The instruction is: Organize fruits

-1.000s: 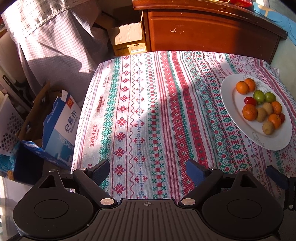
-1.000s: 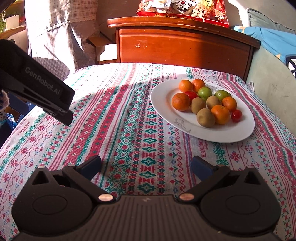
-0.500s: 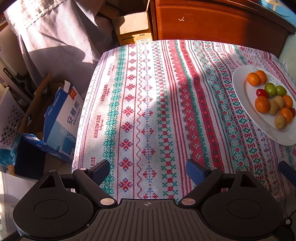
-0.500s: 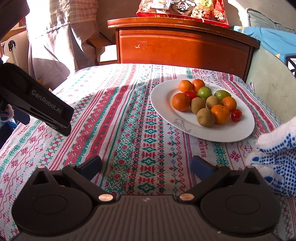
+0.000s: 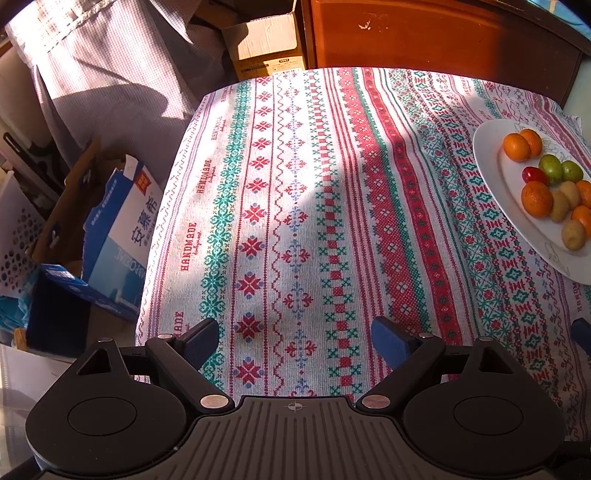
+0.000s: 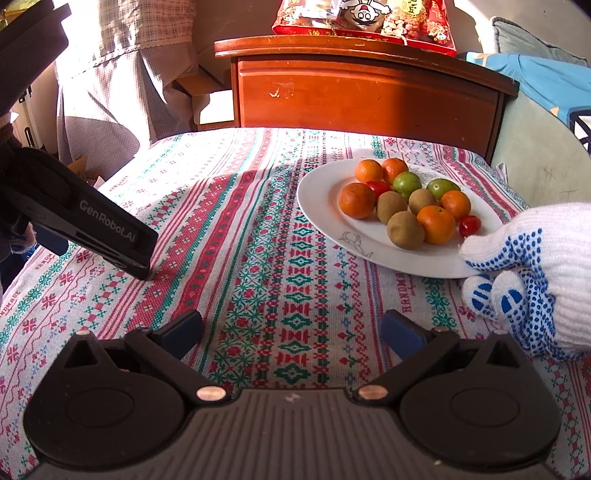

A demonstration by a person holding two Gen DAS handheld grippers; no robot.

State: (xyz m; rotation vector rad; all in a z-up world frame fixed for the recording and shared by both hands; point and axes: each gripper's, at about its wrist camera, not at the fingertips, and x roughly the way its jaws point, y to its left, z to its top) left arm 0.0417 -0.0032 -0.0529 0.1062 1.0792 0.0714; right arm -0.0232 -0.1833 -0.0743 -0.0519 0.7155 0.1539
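A white oval plate [image 6: 325,218] on the patterned tablecloth holds several oranges [image 6: 356,200], kiwis [image 6: 405,229], green fruits [image 6: 406,183] and small red tomatoes [image 6: 470,224]. The plate also shows at the right edge of the left wrist view [image 5: 491,177]. My right gripper [image 6: 291,330] is open and empty, low over the cloth in front of the plate. My left gripper [image 5: 293,338] is open and empty over the cloth's left half; its body shows in the right wrist view [image 6: 99,236]. A white gloved hand [image 6: 524,273] touches the plate's near right rim.
A wooden cabinet [image 6: 365,92] with snack bags [image 6: 365,18] stands behind the table. Cardboard boxes [image 5: 269,48] and a blue-and-white carton [image 5: 122,236] sit on the floor to the left. A checked curtain [image 5: 110,55] hangs at the left.
The gloved hand has come in from the right and reached the plate's rim. The left gripper has shifted left and lower, so the plate slid toward its view's right edge.
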